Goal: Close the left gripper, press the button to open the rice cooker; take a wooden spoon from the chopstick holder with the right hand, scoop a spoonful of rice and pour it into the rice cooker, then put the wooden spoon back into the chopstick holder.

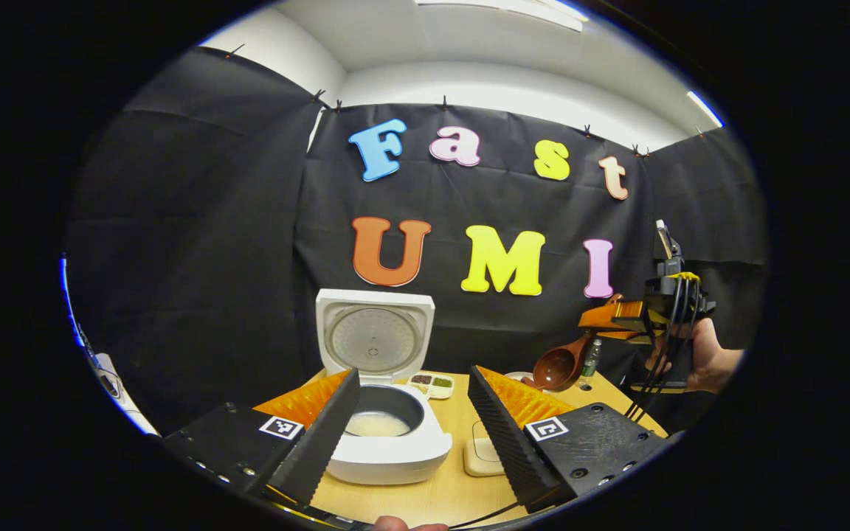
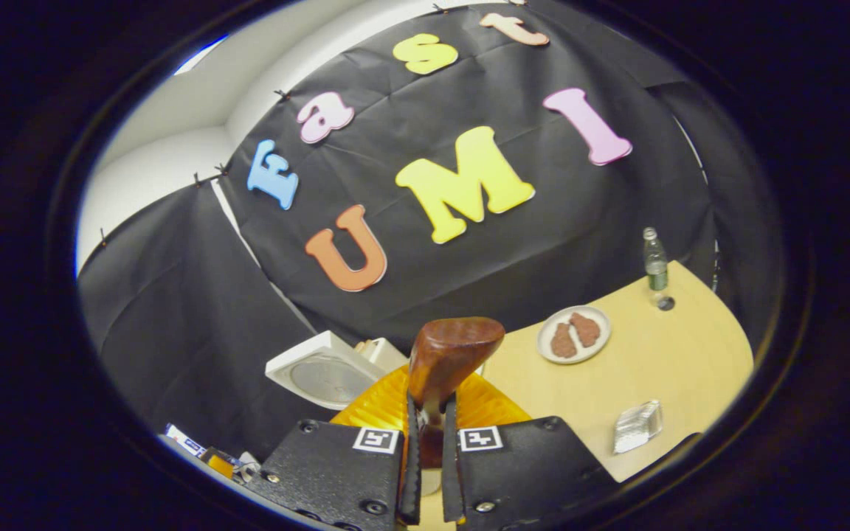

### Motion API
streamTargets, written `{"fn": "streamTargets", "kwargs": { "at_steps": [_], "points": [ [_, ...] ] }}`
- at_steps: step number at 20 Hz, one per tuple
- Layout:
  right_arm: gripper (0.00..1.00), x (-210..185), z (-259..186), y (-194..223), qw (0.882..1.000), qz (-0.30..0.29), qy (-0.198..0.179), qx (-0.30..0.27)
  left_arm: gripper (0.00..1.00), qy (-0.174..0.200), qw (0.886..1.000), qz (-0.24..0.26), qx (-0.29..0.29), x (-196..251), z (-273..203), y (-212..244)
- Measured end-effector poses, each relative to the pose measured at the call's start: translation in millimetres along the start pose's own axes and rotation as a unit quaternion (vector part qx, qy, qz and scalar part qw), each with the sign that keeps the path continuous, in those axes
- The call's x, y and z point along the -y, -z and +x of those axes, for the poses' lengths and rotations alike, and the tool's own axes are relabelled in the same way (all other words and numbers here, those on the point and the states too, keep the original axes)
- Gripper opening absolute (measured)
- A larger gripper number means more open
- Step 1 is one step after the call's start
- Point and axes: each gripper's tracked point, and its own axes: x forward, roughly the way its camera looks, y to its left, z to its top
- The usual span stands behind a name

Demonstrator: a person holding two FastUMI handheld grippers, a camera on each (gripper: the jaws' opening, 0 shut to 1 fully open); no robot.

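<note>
The white rice cooker point(image 1: 388, 450) stands on the wooden table with its lid point(image 1: 373, 339) raised upright; pale rice lies in its inner pot point(image 1: 377, 424). My left gripper point(image 1: 412, 380) is open just in front of the cooker, its fingers on either side of the pot, holding nothing. To the right, above the table, my right gripper point(image 1: 620, 316) is shut on the handle of a brown wooden spoon point(image 1: 559, 366), whose bowl hangs down-left and looks empty. In the right gripper view the spoon point(image 2: 451, 354) sticks up between the fingers of the right gripper point(image 2: 429, 417), with the cooker lid point(image 2: 322, 377) to its left.
A small divided dish of grains point(image 1: 432, 383) sits behind the cooker and a square pad point(image 1: 480, 453) to its right. On the table point(image 2: 661, 376) are a plate with brown pieces point(image 2: 574, 333), a bottle point(image 2: 655, 262) and a small shiny container point(image 2: 637, 426). A hand point(image 1: 713, 358) holds the right gripper.
</note>
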Motion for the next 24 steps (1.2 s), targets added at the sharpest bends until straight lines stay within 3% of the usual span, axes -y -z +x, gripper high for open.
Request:
{"fn": "streamTargets", "kwargs": {
  "at_steps": [6,15,24],
  "points": [
    [0.16,109.5,-17.1,5.2,0.996,0.012,0.083,-0.001,0.94,0.017,1.000,-0.010,-0.013,39.5,18.1,4.3],
    [0.17,206.8,2.7,43.8,0.984,-0.056,0.167,-0.019,0.94,-0.004,0.999,0.001,-0.037,51.8,29.6,4.6],
    [0.17,261.1,21.6,91.8,0.983,-0.043,0.179,-0.031,0.94,-0.004,0.997,0.015,-0.071,62.1,38.9,9.5]
  ]
}}
